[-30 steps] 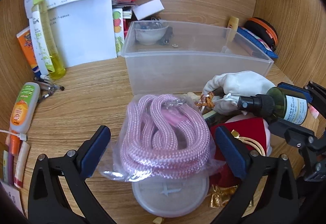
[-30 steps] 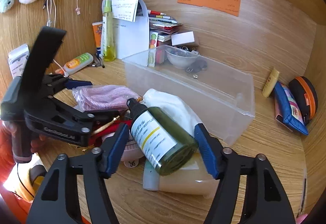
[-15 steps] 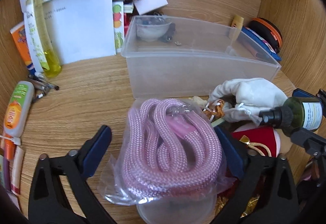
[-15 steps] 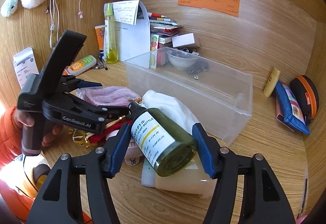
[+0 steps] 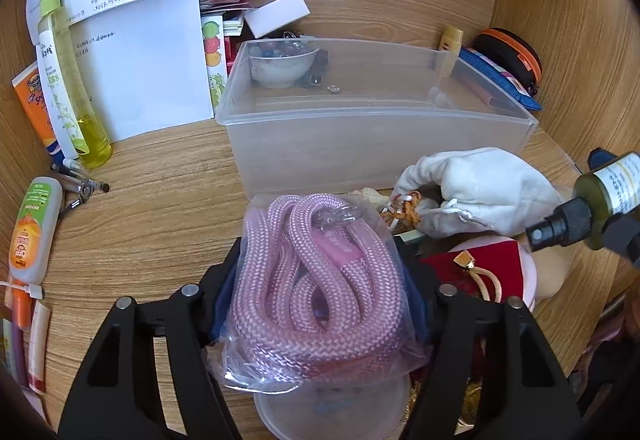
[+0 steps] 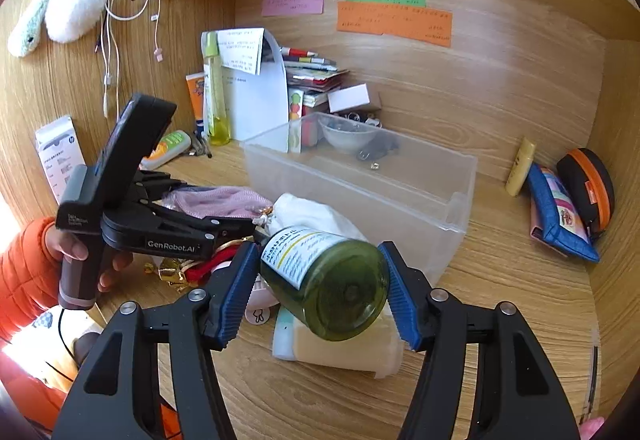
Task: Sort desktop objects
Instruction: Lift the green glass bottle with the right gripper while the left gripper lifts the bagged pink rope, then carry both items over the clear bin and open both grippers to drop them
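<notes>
Since a second ago your left gripper (image 5: 320, 304) has drawn its jaws in from wide apart; they are closing on the coiled pink braided rope in its clear plastic bag (image 5: 316, 280), whose sides they now meet, above a round translucent lid (image 5: 332, 408) on the wooden desk (image 5: 160, 207). Behind stands the clear plastic storage bin (image 5: 372, 143). To the right, your right gripper (image 6: 320, 292) stays clamped on the dark green spray bottle (image 6: 328, 280), raised near the white cloth pouch (image 5: 480, 191).
</notes>
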Available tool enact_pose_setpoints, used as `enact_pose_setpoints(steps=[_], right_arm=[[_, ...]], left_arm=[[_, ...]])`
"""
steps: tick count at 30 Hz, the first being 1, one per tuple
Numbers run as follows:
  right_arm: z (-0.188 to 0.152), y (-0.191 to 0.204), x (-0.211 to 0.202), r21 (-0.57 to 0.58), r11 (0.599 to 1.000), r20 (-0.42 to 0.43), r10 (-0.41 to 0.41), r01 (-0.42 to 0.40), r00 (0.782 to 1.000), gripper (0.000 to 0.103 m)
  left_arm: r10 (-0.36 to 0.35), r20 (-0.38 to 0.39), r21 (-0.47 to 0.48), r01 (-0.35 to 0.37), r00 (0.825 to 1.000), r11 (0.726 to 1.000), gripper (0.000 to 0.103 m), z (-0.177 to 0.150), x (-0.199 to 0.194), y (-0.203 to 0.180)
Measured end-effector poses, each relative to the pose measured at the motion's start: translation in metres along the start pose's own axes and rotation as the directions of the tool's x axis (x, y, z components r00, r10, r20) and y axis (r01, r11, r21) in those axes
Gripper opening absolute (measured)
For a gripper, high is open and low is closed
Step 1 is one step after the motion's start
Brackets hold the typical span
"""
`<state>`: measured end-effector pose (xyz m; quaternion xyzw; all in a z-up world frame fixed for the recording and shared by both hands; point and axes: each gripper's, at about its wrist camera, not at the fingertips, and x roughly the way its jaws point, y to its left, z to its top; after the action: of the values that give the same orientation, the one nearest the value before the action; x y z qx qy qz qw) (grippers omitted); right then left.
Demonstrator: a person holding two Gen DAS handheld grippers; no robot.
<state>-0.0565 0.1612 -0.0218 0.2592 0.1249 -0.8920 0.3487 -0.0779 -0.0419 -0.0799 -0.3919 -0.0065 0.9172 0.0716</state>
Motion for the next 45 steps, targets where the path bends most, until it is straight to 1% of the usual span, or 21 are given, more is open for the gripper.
enact_pose_setpoints(steps=[5, 6, 7, 9, 12, 16, 20, 23, 29, 36, 39, 42, 45], right_arm=[[0.001, -0.007, -0.007, 0.023, 1.0, 0.013, -0.001, 0.001, 1.0, 0.056], [0.001, -0.009, -0.008, 0.03, 1.0, 0.017, -0.001, 0.001, 1.0, 0.047], [0.002, -0.011, -0.008, 0.036, 0.999, 0.011, 0.017, -0.018, 1.0, 0.041], [0.004, -0.017, -0.007, 0.061, 0.997, 0.004, 0.038, -0.038, 0.999, 0.041], [0.004, -0.018, -0.004, 0.059, 0.997, 0.001, 0.048, -0.048, 0.999, 0.041], [0.004, -0.019, -0.001, 0.069, 0.996, -0.003, 0.061, -0.06, 0.998, 0.041], [0.008, -0.019, -0.007, 0.069, 0.995, 0.015, 0.071, -0.072, 0.997, 0.04], [0.012, -0.02, -0.015, 0.063, 0.996, 0.034, 0.066, -0.068, 0.997, 0.04], [0.025, -0.027, -0.027, 0.056, 0.998, 0.075, 0.038, -0.042, 0.996, 0.039], [0.043, -0.04, -0.03, 0.06, 0.998, 0.106, 0.015, -0.022, 0.994, 0.039], [0.053, -0.045, -0.03, 0.057, 0.998, 0.119, -0.01, 0.003, 0.993, 0.039], [0.063, -0.054, -0.027, 0.055, 0.998, 0.13, -0.035, 0.028, 0.991, 0.039], [0.074, -0.062, -0.021, 0.055, 0.997, 0.133, -0.057, 0.05, 0.99, 0.039]], left_arm=[[0.018, 0.021, -0.019, -0.018, 1.0, 1.0, 0.062, -0.002, -0.006, 0.002], [0.019, 0.026, -0.021, -0.019, 0.999, 1.0, 0.062, -0.003, -0.008, 0.002], [0.021, 0.031, -0.026, -0.02, 0.999, 0.999, 0.062, -0.004, -0.01, 0.003], [0.023, 0.043, -0.032, -0.021, 0.999, 0.999, 0.061, -0.005, -0.015, 0.004], [0.033, 0.064, -0.045, -0.03, 0.997, 0.999, 0.061, -0.007, -0.024, 0.006], [0.036, 0.115, -0.061, -0.029, 0.993, 0.998, 0.061, -0.007, -0.043, 0.008], [0.039, 0.17, -0.058, -0.029, 0.985, 0.998, 0.061, -0.004, -0.063, 0.006], [0.043, 0.211, -0.065, -0.03, 0.977, 0.997, 0.061, 0.001, -0.074, 0.004], [0.055, 0.258, -0.061, -0.04, 0.965, 0.997, 0.061, 0.012, -0.087, -0.002], [0.06, 0.284, -0.041, -0.05, 0.957, 0.998, 0.061, 0.027, -0.094, -0.008], [0.06, 0.294, -0.027, -0.054, 0.954, 0.998, 0.061, 0.035, -0.096, -0.012], [0.046, 0.291, -0.013, -0.044, 0.956, 0.999, 0.061, 0.045, -0.094, -0.014], [0.056, 0.29, -0.005, -0.057, 0.955, 0.998, 0.061, 0.056, -0.092, -0.015]])
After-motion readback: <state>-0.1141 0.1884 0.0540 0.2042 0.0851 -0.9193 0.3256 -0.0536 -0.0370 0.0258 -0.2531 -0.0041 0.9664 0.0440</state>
